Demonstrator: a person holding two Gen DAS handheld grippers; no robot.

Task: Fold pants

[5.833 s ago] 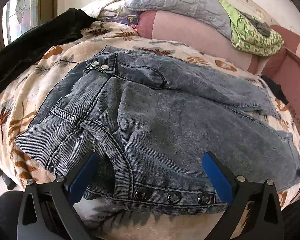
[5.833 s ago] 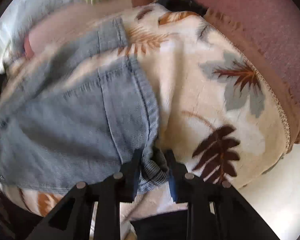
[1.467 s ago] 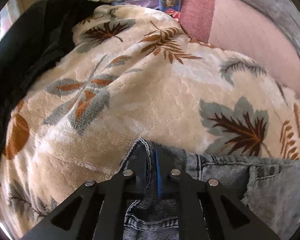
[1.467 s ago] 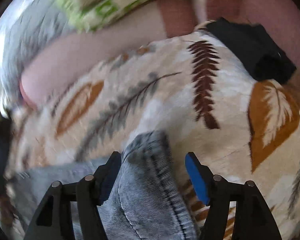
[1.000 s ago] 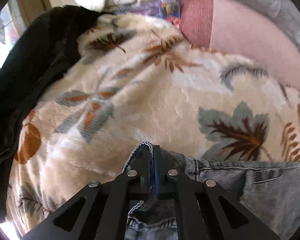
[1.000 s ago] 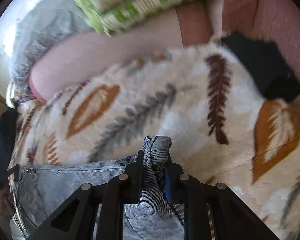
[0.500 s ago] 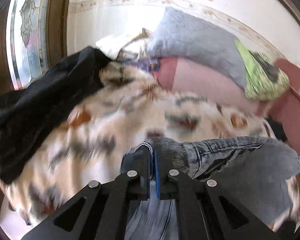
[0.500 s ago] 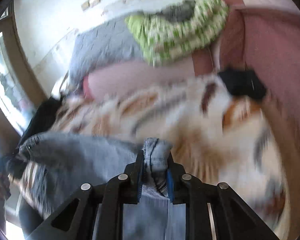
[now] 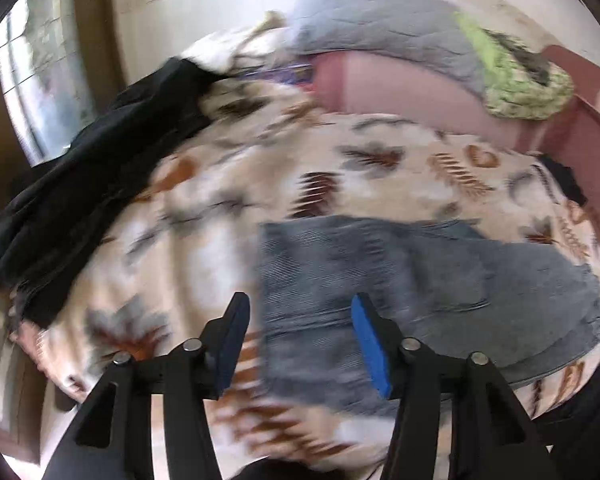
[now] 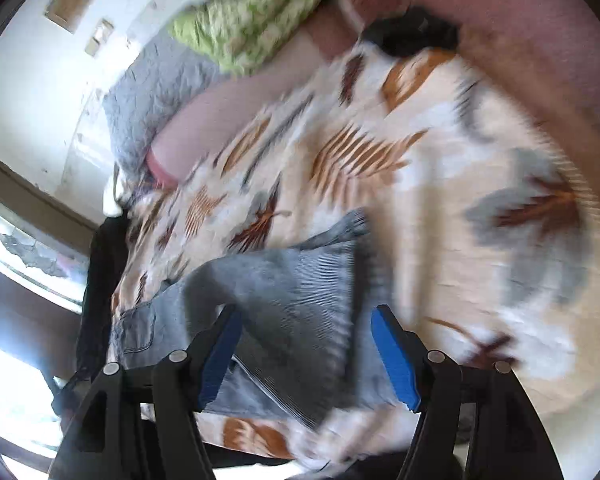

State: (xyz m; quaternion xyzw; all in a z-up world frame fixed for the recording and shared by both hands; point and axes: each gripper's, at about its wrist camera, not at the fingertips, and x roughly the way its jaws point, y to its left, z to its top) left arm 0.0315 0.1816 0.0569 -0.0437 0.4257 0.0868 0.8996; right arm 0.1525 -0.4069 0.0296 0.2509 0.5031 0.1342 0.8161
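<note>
Blanket (image 9: pixel 204 248): a cream plush throw with leaf prints covers the sofa seat and carries everything else.
Black garment (image 9: pixel 80 196): heaped on the blanket's left edge, well apart from the denim.
Pants (image 9: pixel 400 288): grey-blue jeans lie folded into a compact slab on the near right part of the blanket, with one flap standing slightly raised in the right wrist view (image 10: pixel 300 292).
Handling: the denim is thick, soft and fairly heavy. It should hold a crease, slip little on the plush, and sag if lifted by one corner. I judge the best hold is a doubled hem or the seamed edge nearest the grippers, one corner in each.
Left gripper (image 9: pixel 296 340): jaws spread wide and empty, hovering just above the near left edge of the pants.
Right gripper (image 10: pixel 304 356): jaws also wide apart. The cloth passes between them, but motion blur leaves it unclear whether the pads touch it, and it looks released.
Change: half a second ago both grippers were clamped on a bunched edge and carrying it. That edge now lies laid over, and both grippers have let go.
</note>
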